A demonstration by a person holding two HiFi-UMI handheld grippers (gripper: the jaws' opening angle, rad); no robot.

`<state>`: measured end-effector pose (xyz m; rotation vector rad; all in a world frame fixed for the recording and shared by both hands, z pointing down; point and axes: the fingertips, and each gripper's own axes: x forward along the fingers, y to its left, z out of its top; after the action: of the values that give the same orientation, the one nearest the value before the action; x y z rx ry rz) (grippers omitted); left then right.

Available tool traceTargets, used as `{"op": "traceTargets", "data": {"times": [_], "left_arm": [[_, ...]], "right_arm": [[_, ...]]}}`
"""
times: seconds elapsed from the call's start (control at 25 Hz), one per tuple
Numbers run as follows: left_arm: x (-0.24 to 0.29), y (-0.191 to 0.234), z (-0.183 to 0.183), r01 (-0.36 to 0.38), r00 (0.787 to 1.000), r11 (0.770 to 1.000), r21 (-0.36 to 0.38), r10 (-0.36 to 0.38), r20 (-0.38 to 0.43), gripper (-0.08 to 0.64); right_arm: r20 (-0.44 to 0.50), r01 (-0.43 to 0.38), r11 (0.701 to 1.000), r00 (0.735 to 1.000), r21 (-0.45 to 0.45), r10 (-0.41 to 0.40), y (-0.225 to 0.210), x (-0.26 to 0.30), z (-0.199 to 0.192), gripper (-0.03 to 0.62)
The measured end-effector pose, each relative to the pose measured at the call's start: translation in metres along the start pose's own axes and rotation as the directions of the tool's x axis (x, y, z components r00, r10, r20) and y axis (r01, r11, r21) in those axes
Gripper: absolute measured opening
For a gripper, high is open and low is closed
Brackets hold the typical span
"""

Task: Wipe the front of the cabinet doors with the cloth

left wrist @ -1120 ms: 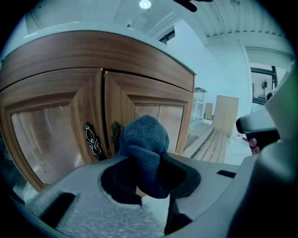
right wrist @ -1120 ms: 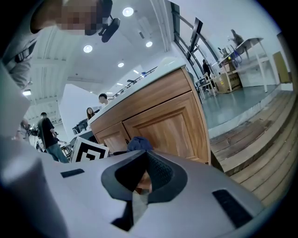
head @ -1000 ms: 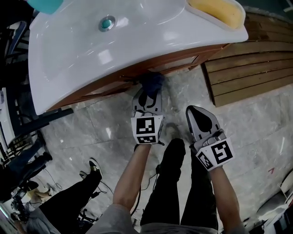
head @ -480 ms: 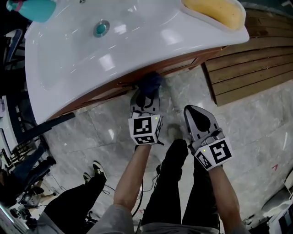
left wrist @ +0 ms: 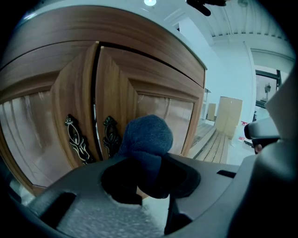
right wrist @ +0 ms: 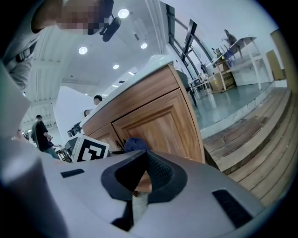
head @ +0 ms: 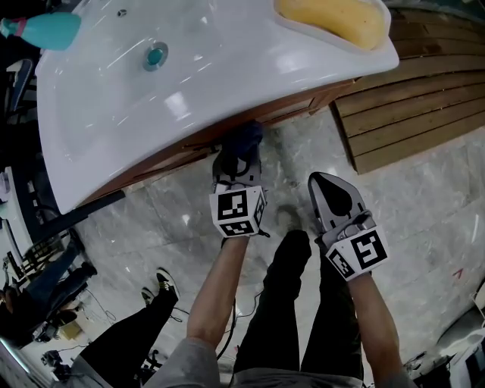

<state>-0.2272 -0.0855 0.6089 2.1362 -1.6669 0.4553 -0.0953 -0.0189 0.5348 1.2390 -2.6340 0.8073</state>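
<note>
The dark blue cloth [head: 246, 138] is bunched in my left gripper [head: 240, 154], which is shut on it and holds it at the brown wooden cabinet front [head: 189, 144] under the basin's rim. In the left gripper view the cloth [left wrist: 146, 137] sticks up between the jaws in front of the right door [left wrist: 158, 109], just right of the two ornate handles [left wrist: 110, 135]. My right gripper [head: 328, 188] hangs back over the floor, shut and empty. From the right gripper view I see the cabinet door [right wrist: 158, 125], the cloth [right wrist: 135, 143] and the left gripper's marker cube [right wrist: 91, 149].
A white basin [head: 91, 114] overhangs the cabinet, with a yellow sponge [head: 333, 19] and a teal bottle [head: 49, 29] on it. Wooden slats [head: 409, 106] lie right of the cabinet. Another person's legs [head: 129, 333] and cables are at lower left on the marble floor [head: 174, 204].
My left gripper and the cloth have shifted slightly left along the door. The right gripper has barely moved.
</note>
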Motion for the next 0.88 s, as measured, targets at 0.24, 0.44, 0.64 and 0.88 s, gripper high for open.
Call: {"op": "traceTargets", "data": {"times": [0.24, 0.44, 0.64, 0.88], "left_arm": [[0.011, -0.007, -0.001, -0.001, 1.0, 1.0, -0.004, 0.001, -0.015, 0.104], [0.022, -0.02, -0.002, 0.017, 1.0, 1.0, 0.001, -0.017, -0.026, 0.104], [0.035, -0.04, -0.002, 0.046, 0.998, 0.999, 0.01, -0.046, -0.039, 0.104], [0.047, -0.06, 0.004, 0.077, 0.996, 0.997, 0.018, -0.077, -0.046, 0.106]], "right_arm": [[-0.003, 0.012, 1.0, 1.0, 0.008, -0.012, -0.015, -0.005, 0.001, 0.011], [0.0, 0.029, 0.999, 1.0, 0.019, -0.029, -0.029, -0.01, 0.001, 0.011], [0.004, 0.051, 0.998, 0.999, 0.029, -0.051, -0.044, -0.017, 0.004, 0.011], [0.012, 0.079, 0.996, 0.997, 0.041, -0.08, -0.062, -0.025, 0.009, 0.011]]}}
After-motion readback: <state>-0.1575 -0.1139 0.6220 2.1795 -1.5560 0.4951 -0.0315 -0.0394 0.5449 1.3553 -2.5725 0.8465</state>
